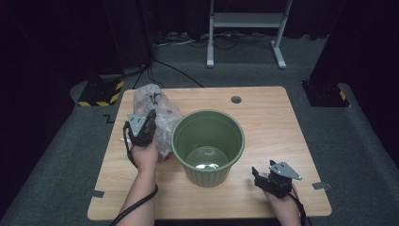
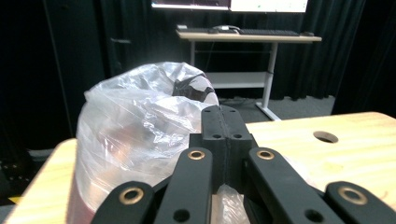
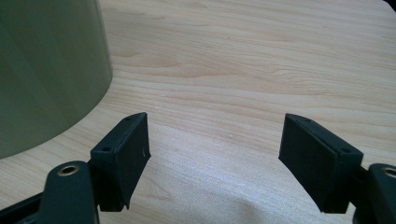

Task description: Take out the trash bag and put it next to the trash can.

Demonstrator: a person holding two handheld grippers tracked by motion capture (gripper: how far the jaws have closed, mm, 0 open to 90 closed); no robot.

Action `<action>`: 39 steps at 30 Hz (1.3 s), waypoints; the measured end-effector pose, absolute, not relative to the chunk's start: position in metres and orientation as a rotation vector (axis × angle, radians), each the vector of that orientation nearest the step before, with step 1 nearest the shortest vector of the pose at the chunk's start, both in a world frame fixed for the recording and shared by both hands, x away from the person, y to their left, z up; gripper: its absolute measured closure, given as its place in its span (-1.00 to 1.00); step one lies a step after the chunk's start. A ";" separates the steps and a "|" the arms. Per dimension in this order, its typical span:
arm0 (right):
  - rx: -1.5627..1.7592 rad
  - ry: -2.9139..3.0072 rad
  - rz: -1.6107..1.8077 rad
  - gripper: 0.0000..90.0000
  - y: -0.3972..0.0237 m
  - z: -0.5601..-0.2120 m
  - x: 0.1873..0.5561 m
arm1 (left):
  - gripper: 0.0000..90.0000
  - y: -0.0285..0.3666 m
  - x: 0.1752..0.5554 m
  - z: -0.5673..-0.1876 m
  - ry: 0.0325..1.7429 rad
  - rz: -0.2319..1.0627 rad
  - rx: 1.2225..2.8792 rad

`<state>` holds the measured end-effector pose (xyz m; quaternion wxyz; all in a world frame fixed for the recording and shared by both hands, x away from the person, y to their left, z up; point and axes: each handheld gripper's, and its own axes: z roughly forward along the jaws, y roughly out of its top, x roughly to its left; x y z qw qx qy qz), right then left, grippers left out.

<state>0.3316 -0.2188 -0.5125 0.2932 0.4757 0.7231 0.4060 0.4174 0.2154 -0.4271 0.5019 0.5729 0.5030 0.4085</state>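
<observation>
Dark curtains are ringing the desk [image 1: 263,127]; left gripper [image 1: 149,116] fingers are clamping the plastic bag [image 1: 157,115], risking tearing; right gripper [image 1: 256,175] fingers are resting apart.

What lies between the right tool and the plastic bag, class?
The green bin stands between the right tool and the plastic bag, which the left tool grips; the high view shows this.
</observation>
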 end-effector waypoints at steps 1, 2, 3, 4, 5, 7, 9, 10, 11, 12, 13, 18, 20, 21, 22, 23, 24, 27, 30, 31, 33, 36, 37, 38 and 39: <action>1.268 1.926 1.082 -0.46 -0.219 -0.512 0.332 | 0.99 0.212 0.420 -0.431 1.219 0.974 1.402; 1.271 1.926 1.083 -0.46 -0.219 -0.512 0.331 | 0.99 0.209 0.422 -0.434 1.223 0.964 1.414; 1.268 1.928 1.084 -0.46 -0.219 -0.512 0.331 | 0.99 0.207 0.423 -0.436 1.227 0.954 1.432; 1.267 1.929 1.083 -0.46 -0.219 -0.512 0.331 | 0.99 0.206 0.425 -0.438 1.231 0.946 1.440; 1.267 1.929 1.083 -0.46 -0.219 -0.512 0.331 | 0.99 0.203 0.426 -0.441 1.236 0.939 1.460; 1.272 1.929 1.085 -0.46 -0.219 -0.512 0.331 | 0.98 0.200 0.428 -0.444 1.249 0.921 1.480; 1.267 1.930 1.087 -0.46 -0.219 -0.512 0.331 | 0.94 0.199 0.430 -0.447 1.254 0.910 1.492; 1.266 1.930 1.088 -0.46 -0.219 -0.512 0.331 | 0.93 0.198 0.431 -0.448 1.257 0.904 1.502; 1.265 1.930 1.089 -0.46 -0.219 -0.512 0.331 | 0.92 0.197 0.431 -0.449 1.260 0.901 1.503; 1.261 1.932 1.087 -0.46 -0.219 -0.512 0.331 | 0.89 0.197 0.431 -0.449 1.258 0.898 1.511; 1.264 1.933 1.087 -0.46 -0.219 -0.512 0.331 | 0.86 0.197 0.432 -0.449 1.259 0.893 1.515; 1.264 1.941 1.078 -0.46 -0.217 -0.513 0.332 | 0.62 0.198 0.431 -0.445 1.273 0.871 1.530; 1.257 1.945 1.072 -0.46 -0.217 -0.514 0.332 | 0.42 0.198 0.431 -0.443 1.269 0.865 1.543; 1.252 1.949 1.068 -0.46 -0.217 -0.514 0.332 | 0.31 0.198 0.431 -0.441 1.273 0.859 1.547; 1.251 1.954 1.065 -0.46 -0.217 -0.514 0.333 | 0.21 0.198 0.431 -0.440 1.290 0.862 1.559; 1.253 1.959 1.062 -0.46 -0.216 -0.514 0.333 | 0.13 0.198 0.430 -0.439 1.307 0.873 1.564; 1.256 1.963 1.058 -0.46 -0.216 -0.515 0.333 | 0.03 0.198 0.430 -0.438 1.330 0.869 1.558; 1.243 1.973 1.055 -0.46 -0.214 -0.514 0.333 | -0.26 0.200 0.429 -0.435 1.350 0.881 1.553; 1.234 1.974 1.057 -0.46 -0.213 -0.514 0.332 | -0.41 0.201 0.426 -0.431 1.349 0.884 1.561; 1.235 1.974 1.056 -0.46 -0.213 -0.514 0.332 | -0.43 0.201 0.425 -0.430 1.356 0.890 1.566; 1.231 1.978 1.054 -0.46 -0.213 -0.514 0.332 | -0.48 0.201 0.420 -0.425 1.378 0.885 1.573; 1.232 1.981 1.050 -0.46 -0.213 -0.515 0.334 | -0.54 0.201 0.413 -0.420 1.370 0.870 1.575; 1.235 1.982 1.048 -0.47 -0.213 -0.515 0.334 | -0.56 0.202 0.409 -0.418 1.364 0.865 1.578; 1.236 1.985 1.045 -0.47 -0.213 -0.516 0.335 | -0.57 0.203 0.406 -0.417 1.359 0.858 1.578; 1.238 1.986 1.039 -0.47 -0.212 -0.516 0.335 | -0.58 0.204 0.404 -0.415 1.357 0.855 1.581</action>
